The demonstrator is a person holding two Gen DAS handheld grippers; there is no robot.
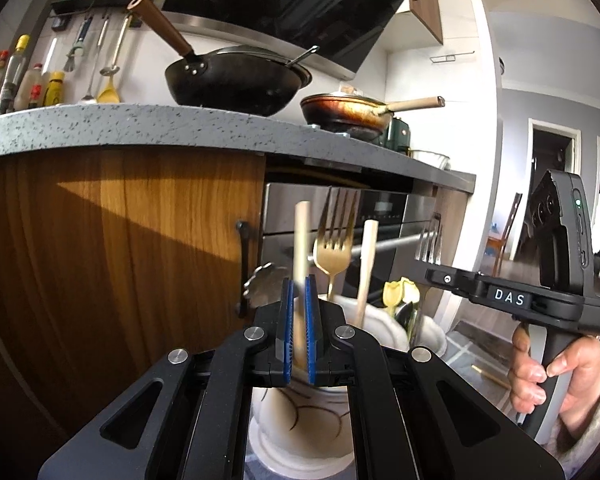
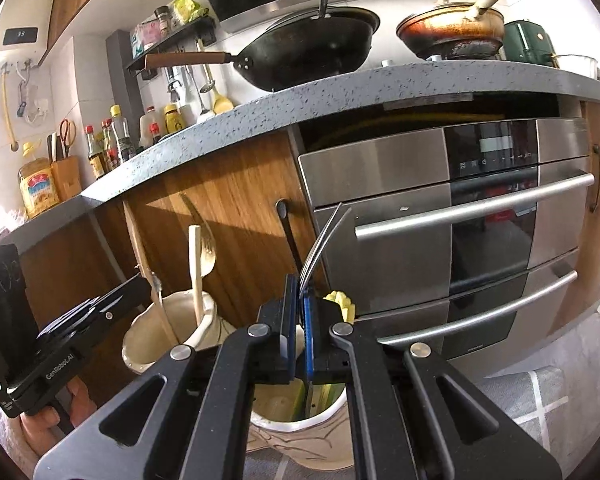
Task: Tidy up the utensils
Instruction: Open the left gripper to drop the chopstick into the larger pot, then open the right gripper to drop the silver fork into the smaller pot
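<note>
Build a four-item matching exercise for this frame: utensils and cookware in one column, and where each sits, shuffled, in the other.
Column 1:
1. wooden chopstick
2. silver fork
3. gold fork
4. black wok

Column 2:
A. on the countertop
B. clamped in the right gripper
C. standing free in the cream holder
D. clamped in the left gripper

Pairs: 1-D, 2-B, 3-C, 4-A
</note>
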